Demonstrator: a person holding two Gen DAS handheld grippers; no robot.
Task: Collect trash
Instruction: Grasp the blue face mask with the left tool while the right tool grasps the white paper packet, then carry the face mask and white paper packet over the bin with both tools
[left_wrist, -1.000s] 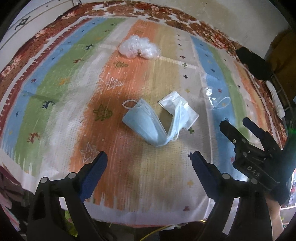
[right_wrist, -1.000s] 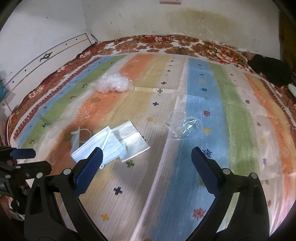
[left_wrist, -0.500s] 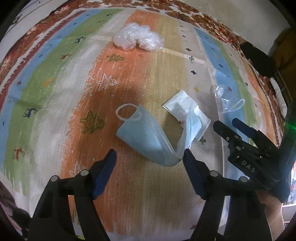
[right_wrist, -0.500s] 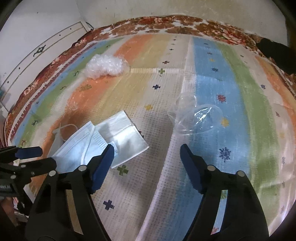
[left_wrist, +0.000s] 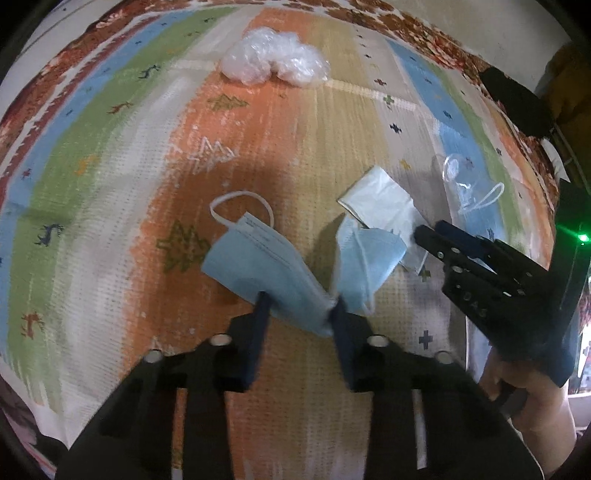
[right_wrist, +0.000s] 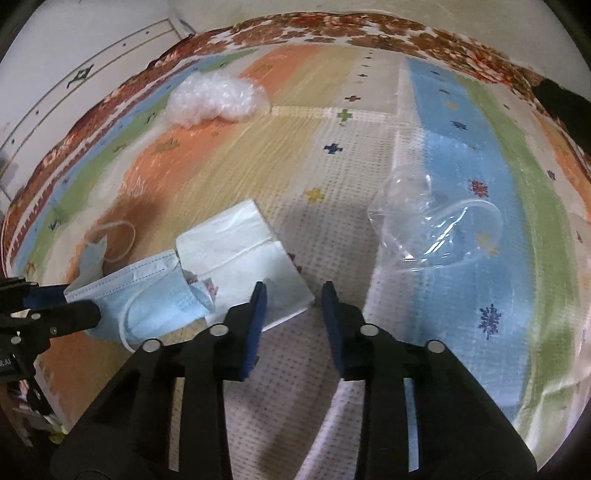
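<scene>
Blue face mask (left_wrist: 258, 266) is lying folded on the striped cloth (left_wrist: 110, 166) covering the surface, and the left tongs (left_wrist: 299, 314) are straddling its near fold, jaws narrowed with pads touching the fabric on both sides; looks like they are gripping it, though how firmly is not clear. Right tongs (right_wrist: 290, 295) are sitting partly spread over the near corner of the white wrapper (right_wrist: 240, 251), not yet pinched on it. Wrapper is touching the mask's right flap, so judging by that, lifting the mask straight up and slowly should be keeping the ear loop (left_wrist: 240, 203) from dragging the wrapper along. For the wrapper, going low and catching the raised corner edge seems best, since flat film is likely slipping out of a shallow bite. Clear crumpled plastic piece (right_wrist: 436, 225) is lying to the right, apart from the wrapper; a wad of clear plastic wrap (right_wrist: 216, 98) is sitting well away at the far side. No bin or bag is showing in either view, so the drop spot is unknown.
</scene>
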